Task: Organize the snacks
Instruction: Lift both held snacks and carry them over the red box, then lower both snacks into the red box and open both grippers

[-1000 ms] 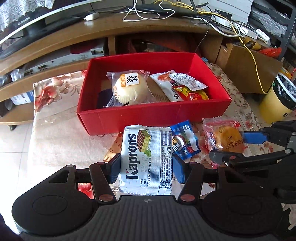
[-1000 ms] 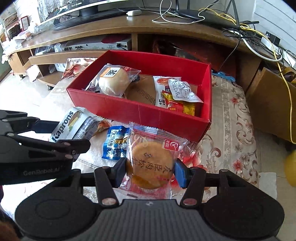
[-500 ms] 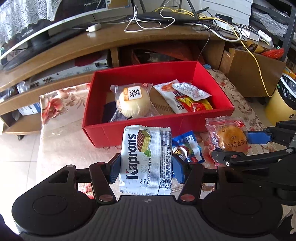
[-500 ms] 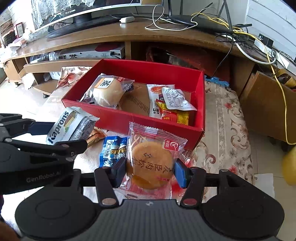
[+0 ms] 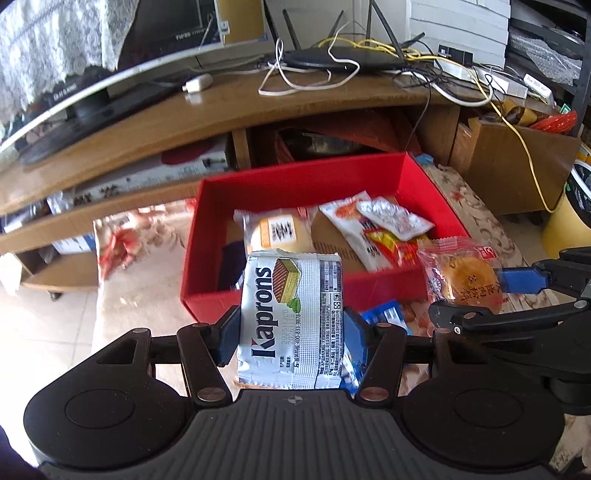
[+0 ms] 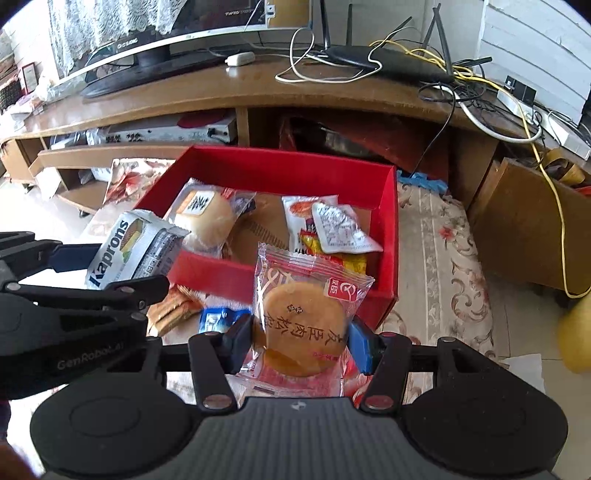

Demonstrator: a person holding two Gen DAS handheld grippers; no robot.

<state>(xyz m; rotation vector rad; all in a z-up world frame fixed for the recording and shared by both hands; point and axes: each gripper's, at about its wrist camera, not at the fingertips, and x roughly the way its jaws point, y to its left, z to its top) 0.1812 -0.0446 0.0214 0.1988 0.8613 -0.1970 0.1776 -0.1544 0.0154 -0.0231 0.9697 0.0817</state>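
Both claws are carrying snacks: the left claw (image 5: 291,332) is gripping the Kaprons wafer pack (image 5: 291,321), the right claw (image 6: 301,343) the round cake packet (image 6: 304,325); next, each needs releasing over the red box (image 6: 388,236) at twelve o'clock.

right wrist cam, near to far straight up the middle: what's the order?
right gripper shut on the round cake packet → red box near wall → silver sachet inside → box far wall → TV stand top → router

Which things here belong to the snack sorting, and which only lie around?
Belong: red box; Kaprons wafer pack in left tongs; round cake packet in right tongs; blue packet.

Lying about: router; cables; monitor.
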